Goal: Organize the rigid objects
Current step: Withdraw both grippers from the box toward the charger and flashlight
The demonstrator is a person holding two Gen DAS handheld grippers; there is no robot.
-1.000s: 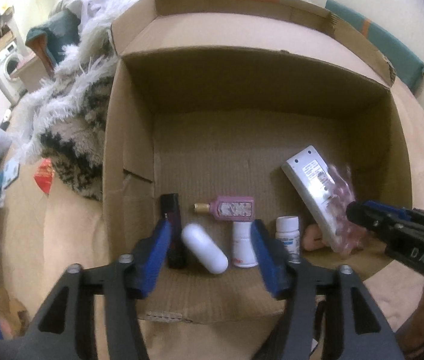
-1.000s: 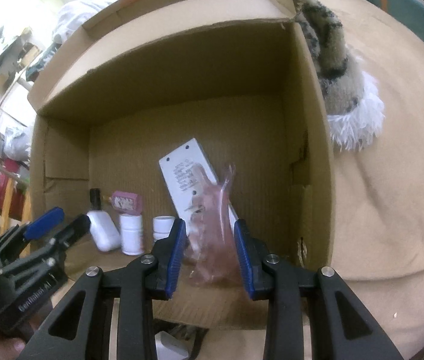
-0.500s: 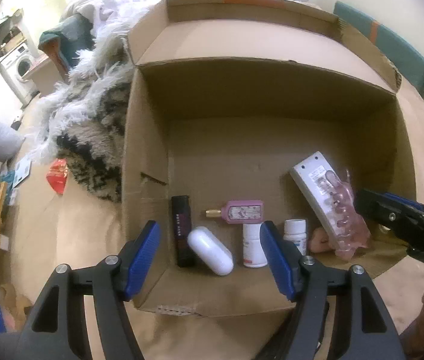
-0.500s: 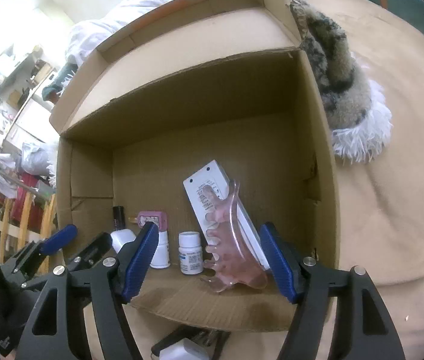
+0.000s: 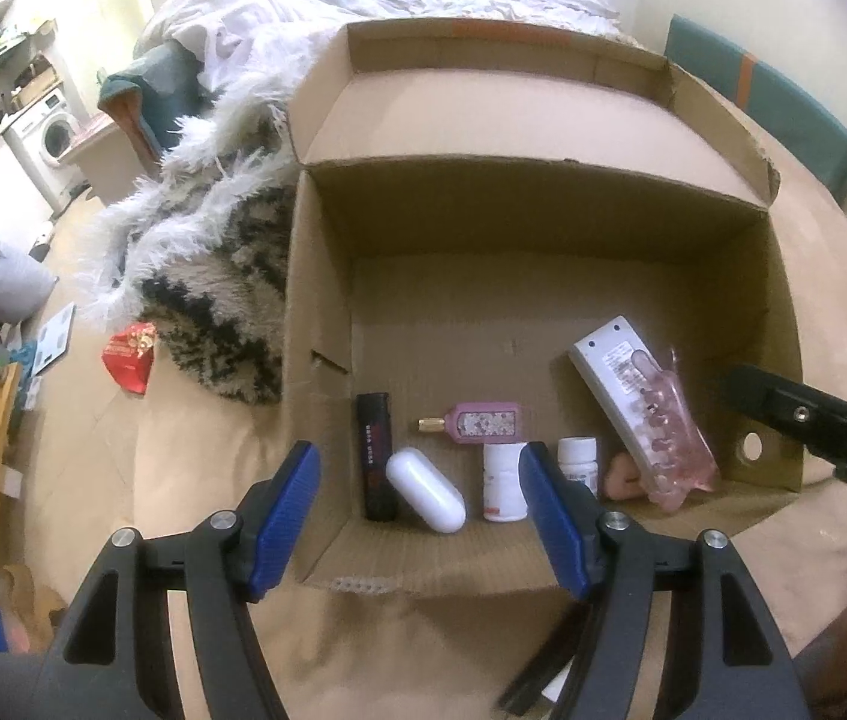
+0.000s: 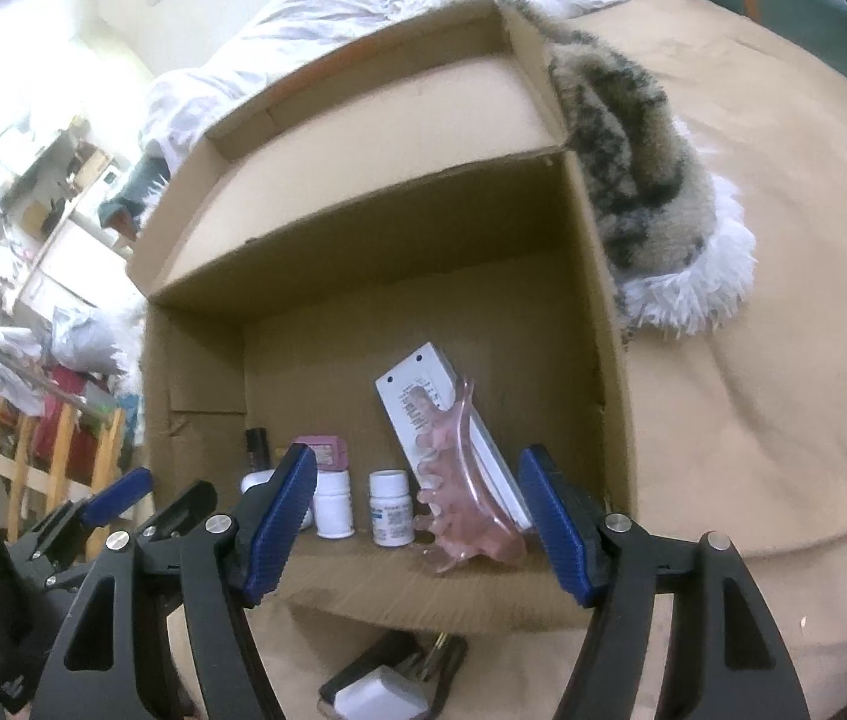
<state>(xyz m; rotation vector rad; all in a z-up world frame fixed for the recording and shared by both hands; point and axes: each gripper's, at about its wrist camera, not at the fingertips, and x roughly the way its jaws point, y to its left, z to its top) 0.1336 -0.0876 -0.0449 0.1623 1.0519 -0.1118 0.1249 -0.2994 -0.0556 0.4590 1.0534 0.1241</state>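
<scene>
— How far along does the tidying look to you?

— Well on, I'd judge. The cardboard box already holds a row along its near wall: a black tube at 7 o'clock on the box floor, a white capsule case, a pink perfume bottle, two white pill bottles, then a white remote at 4 o'clock with a pink hair claw lying on it.

— And the grippers?

— Left gripper gapes wide, holding nothing; right gripper the same, spread and empty in front of the claw.

— Anything left outside?

— Only the right wrist view shows it: a white plug or charger on the tan sheet at 6 o'clock, below the box. The left view alone shows something flesh-coloured beside the remote.
</scene>
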